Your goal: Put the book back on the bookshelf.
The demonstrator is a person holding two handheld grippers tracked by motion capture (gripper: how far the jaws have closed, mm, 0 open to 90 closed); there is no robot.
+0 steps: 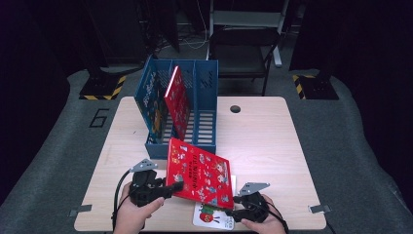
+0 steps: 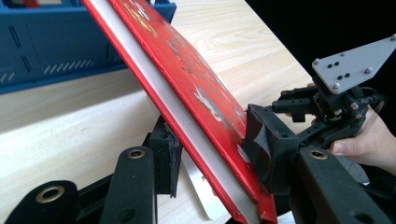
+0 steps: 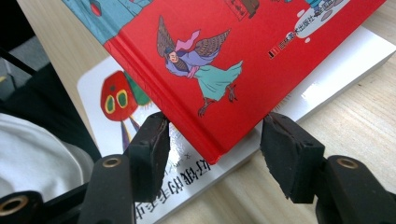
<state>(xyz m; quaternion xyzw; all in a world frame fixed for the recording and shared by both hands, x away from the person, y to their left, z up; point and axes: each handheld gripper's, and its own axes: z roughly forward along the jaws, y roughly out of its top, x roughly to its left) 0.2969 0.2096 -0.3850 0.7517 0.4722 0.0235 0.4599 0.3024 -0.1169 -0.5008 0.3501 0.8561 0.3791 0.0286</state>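
high view: my left tongs [image 1: 171, 187] pinch the red book's [image 1: 199, 175] left edge, tilting it above the white book [image 1: 210, 217], mostly hidden beneath. left gripper view: pads clamp both covers; the book's top is cut off. right gripper view: my right tongs [image 3: 212, 140] spread, book corner between, untouched.

From overhead we are looking forward and down across the desk [image 1: 272, 146]; each hand-held gripper's camera is peering close along its jaws, both sharing the red book [image 2: 187, 93].
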